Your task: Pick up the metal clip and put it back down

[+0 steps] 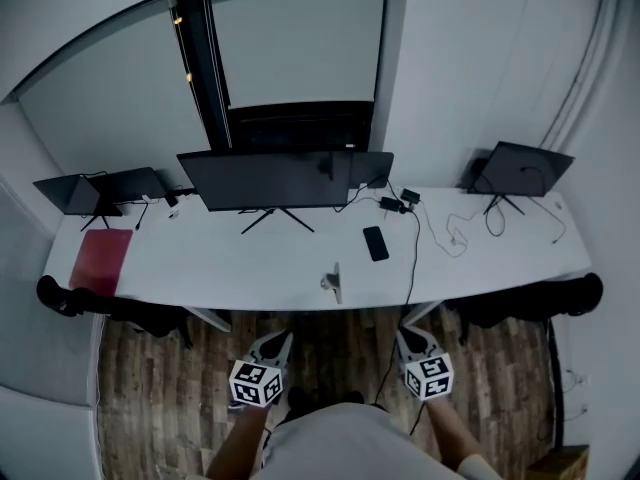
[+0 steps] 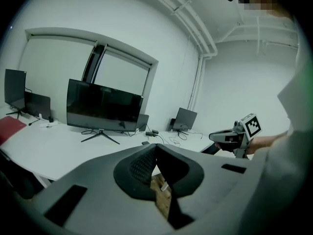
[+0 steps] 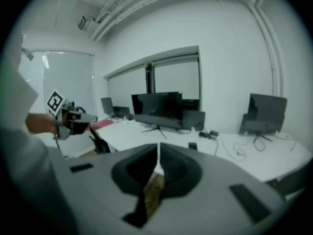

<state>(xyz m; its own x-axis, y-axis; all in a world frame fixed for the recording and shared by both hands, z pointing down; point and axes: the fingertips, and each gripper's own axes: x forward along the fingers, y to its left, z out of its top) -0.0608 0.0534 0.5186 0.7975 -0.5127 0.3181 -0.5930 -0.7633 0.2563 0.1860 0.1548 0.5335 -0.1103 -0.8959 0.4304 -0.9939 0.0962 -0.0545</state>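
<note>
The left forearm and right forearm reach forward, side by side. The left tongs and right tongs point ahead and slightly downward, jaws pressed together, nothing between them.

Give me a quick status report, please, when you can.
Left tool shut, empty; right tool shut, empty. Small silver metal clip at front edge of long white desk, untouched. Nothing between tools and clip.
</note>
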